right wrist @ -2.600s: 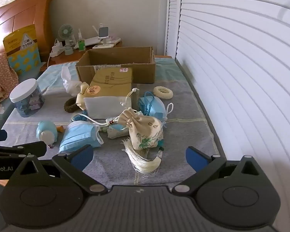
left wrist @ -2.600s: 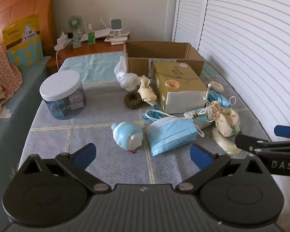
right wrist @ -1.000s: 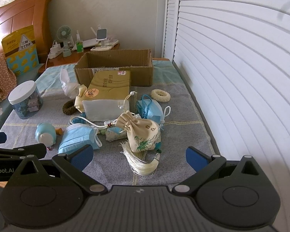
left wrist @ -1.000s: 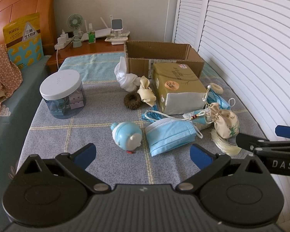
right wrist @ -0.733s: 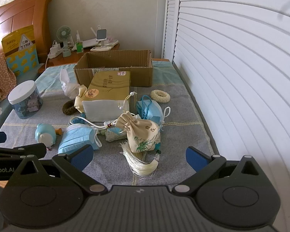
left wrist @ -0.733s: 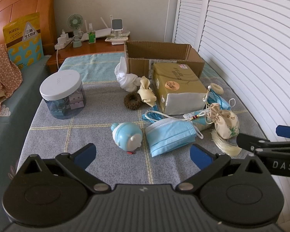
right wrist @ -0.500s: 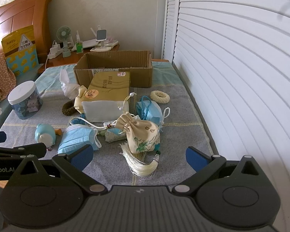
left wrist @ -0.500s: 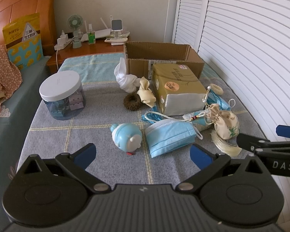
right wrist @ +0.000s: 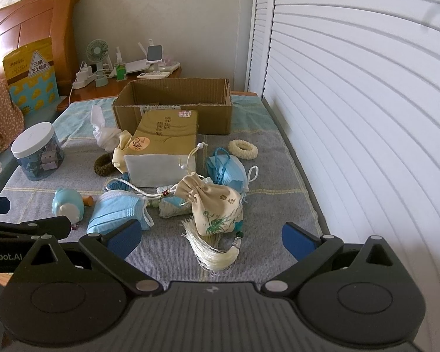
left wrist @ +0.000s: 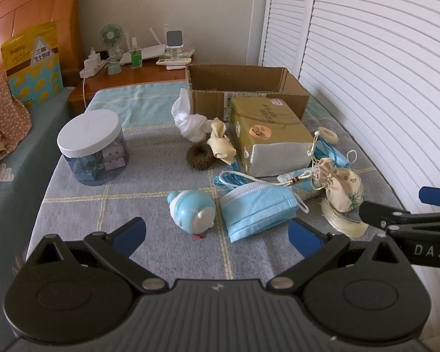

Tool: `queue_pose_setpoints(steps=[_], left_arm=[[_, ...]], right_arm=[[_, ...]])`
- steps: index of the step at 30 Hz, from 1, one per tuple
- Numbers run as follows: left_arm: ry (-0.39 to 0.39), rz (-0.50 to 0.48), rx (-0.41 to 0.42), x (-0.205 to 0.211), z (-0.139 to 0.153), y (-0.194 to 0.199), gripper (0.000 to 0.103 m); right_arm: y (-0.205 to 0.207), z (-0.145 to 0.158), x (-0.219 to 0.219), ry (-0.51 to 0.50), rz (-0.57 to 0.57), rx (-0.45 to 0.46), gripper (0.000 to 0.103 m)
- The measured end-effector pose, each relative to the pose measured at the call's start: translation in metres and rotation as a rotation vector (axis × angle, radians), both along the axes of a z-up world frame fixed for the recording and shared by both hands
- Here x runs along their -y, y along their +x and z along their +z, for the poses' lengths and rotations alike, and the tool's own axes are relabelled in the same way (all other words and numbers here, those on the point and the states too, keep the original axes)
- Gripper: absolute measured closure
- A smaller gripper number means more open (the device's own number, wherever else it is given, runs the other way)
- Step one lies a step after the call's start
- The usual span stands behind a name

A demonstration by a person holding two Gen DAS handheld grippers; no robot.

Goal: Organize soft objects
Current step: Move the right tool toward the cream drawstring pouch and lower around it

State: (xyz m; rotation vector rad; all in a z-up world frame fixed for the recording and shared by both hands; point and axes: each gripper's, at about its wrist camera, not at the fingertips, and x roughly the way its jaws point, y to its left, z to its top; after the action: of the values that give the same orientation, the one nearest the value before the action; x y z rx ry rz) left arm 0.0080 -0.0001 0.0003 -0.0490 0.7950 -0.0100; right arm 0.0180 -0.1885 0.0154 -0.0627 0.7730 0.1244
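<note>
Open brown cardboard box (right wrist: 173,108) at bed's far edge: apparently empty. Cream drawstring pouch (right wrist: 217,205), blue pleated masks (left wrist: 258,208): unsorted. Left gripper (left wrist: 217,234), right gripper (right wrist: 209,236): spread apart, empty.

so the soft stuff is scattered on the bed in front of me: a folded blue face mask (left wrist: 258,208) lying flat, a cream drawstring pouch (right wrist: 217,206) with a pale tassel (right wrist: 214,253) slumped beside it, a brown scrunchie (left wrist: 199,156), a cream scrunchie (right wrist: 243,149), and a knotted white cloth (left wrist: 189,121).
</note>
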Motion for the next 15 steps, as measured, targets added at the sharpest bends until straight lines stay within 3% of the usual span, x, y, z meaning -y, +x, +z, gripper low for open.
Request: queue_pose_setpoints(steps=[15], left_arm=[[0.003,-0.079,0.005,-0.009,-0.011,0.014,0.001]], right_arm=[[0.011,-0.008,-0.009,-0.038,0.046,-0.003,0.0]])
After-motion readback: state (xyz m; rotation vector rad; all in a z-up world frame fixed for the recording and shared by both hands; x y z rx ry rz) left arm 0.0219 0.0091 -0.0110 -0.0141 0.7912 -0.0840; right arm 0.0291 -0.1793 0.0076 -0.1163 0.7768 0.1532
